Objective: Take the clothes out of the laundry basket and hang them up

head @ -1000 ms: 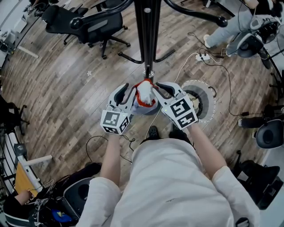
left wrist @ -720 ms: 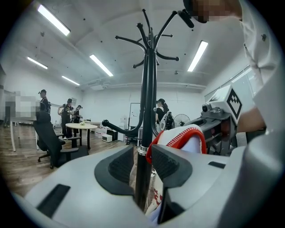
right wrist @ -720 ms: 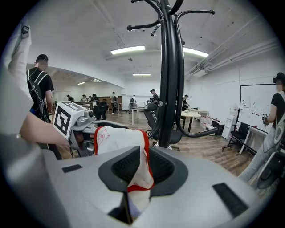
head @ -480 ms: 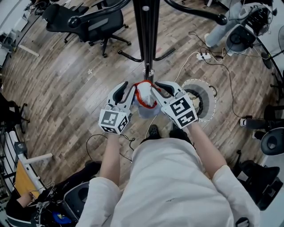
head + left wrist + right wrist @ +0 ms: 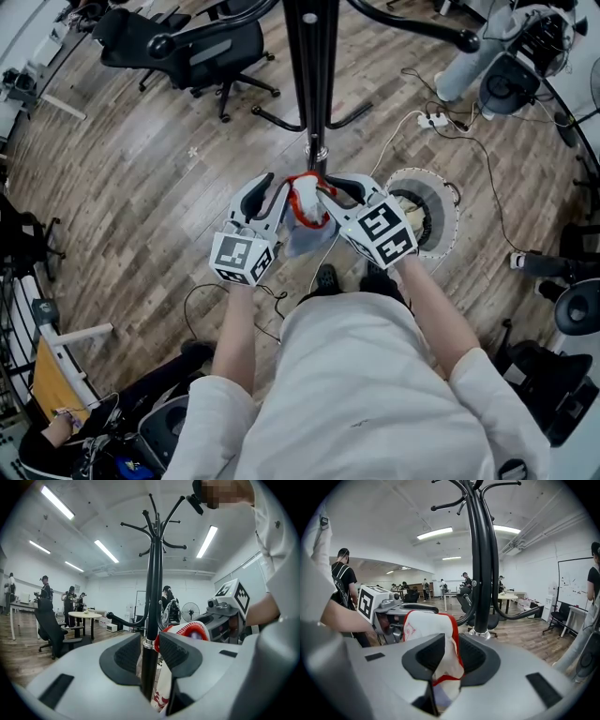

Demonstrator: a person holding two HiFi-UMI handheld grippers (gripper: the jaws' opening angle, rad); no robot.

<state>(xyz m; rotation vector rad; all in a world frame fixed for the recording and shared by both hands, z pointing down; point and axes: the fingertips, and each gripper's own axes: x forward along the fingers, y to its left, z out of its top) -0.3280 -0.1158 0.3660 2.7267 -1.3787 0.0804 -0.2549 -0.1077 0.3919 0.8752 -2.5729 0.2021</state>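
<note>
A white garment with red trim hangs bunched between both grippers, close in front of the black coat stand's pole. My left gripper is shut on the garment's left side; in the left gripper view white cloth fills the gap between the jaws, and the pole rises just beyond. My right gripper has the red-edged cloth between its jaws. These jaws are opening, and the cloth still touches both pads. The stand's hooks spread overhead.
The stand's curved legs spread over the wooden floor. A black office chair stands at the back left. A round grey disc, cables and a power strip lie to the right. People and tables stand farther off.
Both grippers and the garment have edged slightly up and toward the pole. The right gripper has turned a little. A seated person at the top right has shifted.
</note>
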